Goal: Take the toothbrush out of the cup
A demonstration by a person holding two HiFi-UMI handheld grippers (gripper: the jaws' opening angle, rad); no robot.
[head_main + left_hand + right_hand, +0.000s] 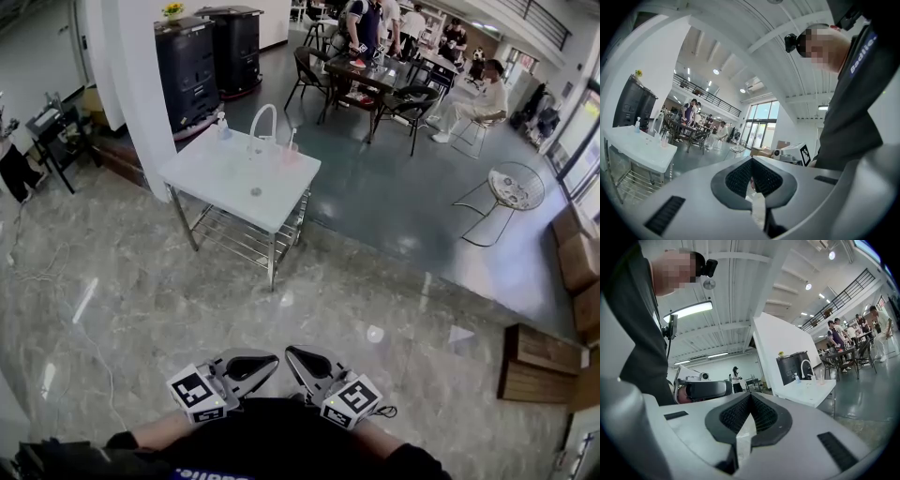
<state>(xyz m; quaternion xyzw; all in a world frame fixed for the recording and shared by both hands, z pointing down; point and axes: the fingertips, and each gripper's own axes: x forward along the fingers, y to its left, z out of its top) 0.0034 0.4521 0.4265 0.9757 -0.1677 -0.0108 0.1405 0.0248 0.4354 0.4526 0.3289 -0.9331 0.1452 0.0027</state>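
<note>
The white table (pixel 234 178) stands far off across the marble floor. At its far edge is a small pinkish cup (pixel 291 150) with a thin stick rising from it, probably the toothbrush, too small to make out. The cup also shows in the left gripper view (pixel 664 139) and the right gripper view (pixel 820 377). Both grippers hang close to the person's body at the bottom of the head view, tips nearly meeting. My left gripper (pixel 267 361) (pixel 751 161) is shut and empty. My right gripper (pixel 295 356) (pixel 750 397) is shut and empty too.
A spray bottle (pixel 222 125), a white arched faucet (pixel 263 120) and a small round thing (pixel 256 191) share the table. Black cabinets (pixel 192 66) stand behind a white pillar. People sit around dark tables (pixel 375 70). A round wire table (pixel 516 185) and a wooden bench (pixel 544 361) lie to the right.
</note>
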